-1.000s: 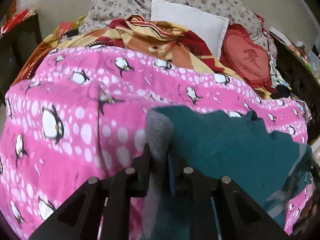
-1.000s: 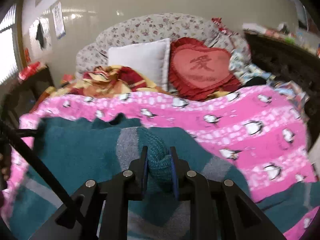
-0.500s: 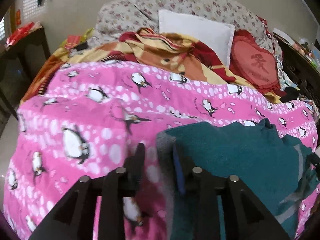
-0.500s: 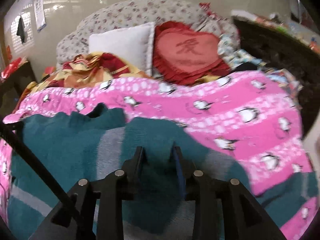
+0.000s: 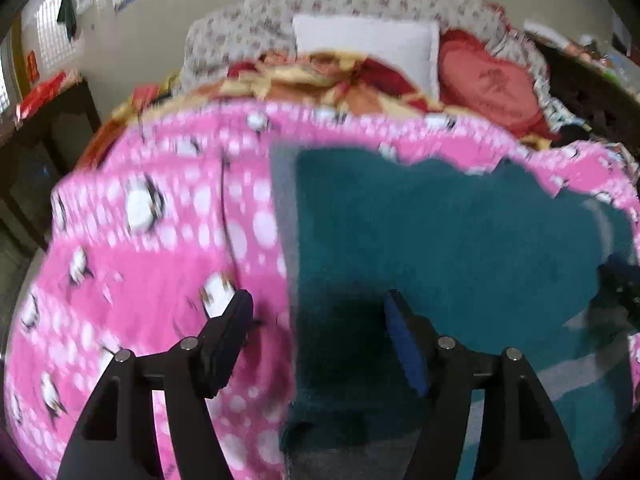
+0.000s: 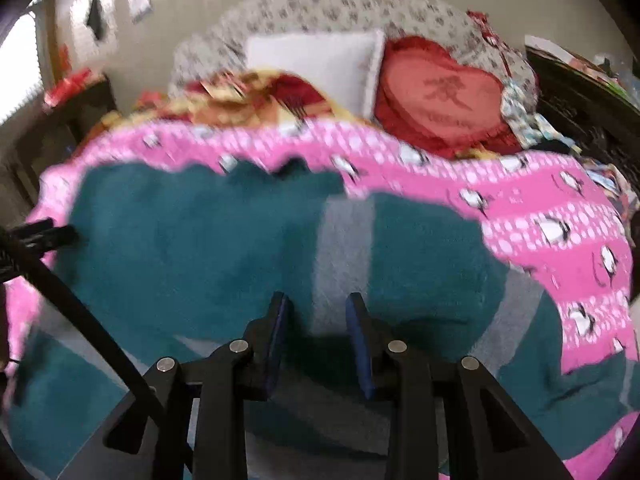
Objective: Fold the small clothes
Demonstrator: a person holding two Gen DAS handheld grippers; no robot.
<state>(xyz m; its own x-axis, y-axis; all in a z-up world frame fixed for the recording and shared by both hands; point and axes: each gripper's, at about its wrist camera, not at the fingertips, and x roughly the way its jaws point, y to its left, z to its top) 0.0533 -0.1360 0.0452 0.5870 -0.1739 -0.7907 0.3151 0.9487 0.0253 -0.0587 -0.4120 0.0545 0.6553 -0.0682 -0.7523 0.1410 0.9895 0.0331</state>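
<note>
A teal knitted garment with grey stripes (image 5: 460, 232) lies spread on a bed covered by a pink penguin-print blanket (image 5: 152, 248). From the left wrist view, the garment fills the area from 12 to 5 o'clock, its straight grey-trimmed edge running down the middle of the frame. The left tool (image 5: 316, 312) hangs just above that edge with its jaws opening wide; one finger sits over the pink blanket, the other over the teal cloth, and nothing is pinched between them.

From the right wrist view, the garment (image 6: 208, 240) spreads from 9 to 3 o'clock. The right tool (image 6: 316, 312) stands narrowly parted over a grey stripe, not pressing on the cloth. The left tool shows at 9 o'clock, at the garment's far edge.

At 12 o'clock, a white pillow (image 6: 316, 64) and a red heart-shaped cushion (image 6: 440, 96) rest against a floral headboard.

The garment appears to have one fold laid down and released. Further folds probably remain before it is a compact bundle.
</note>
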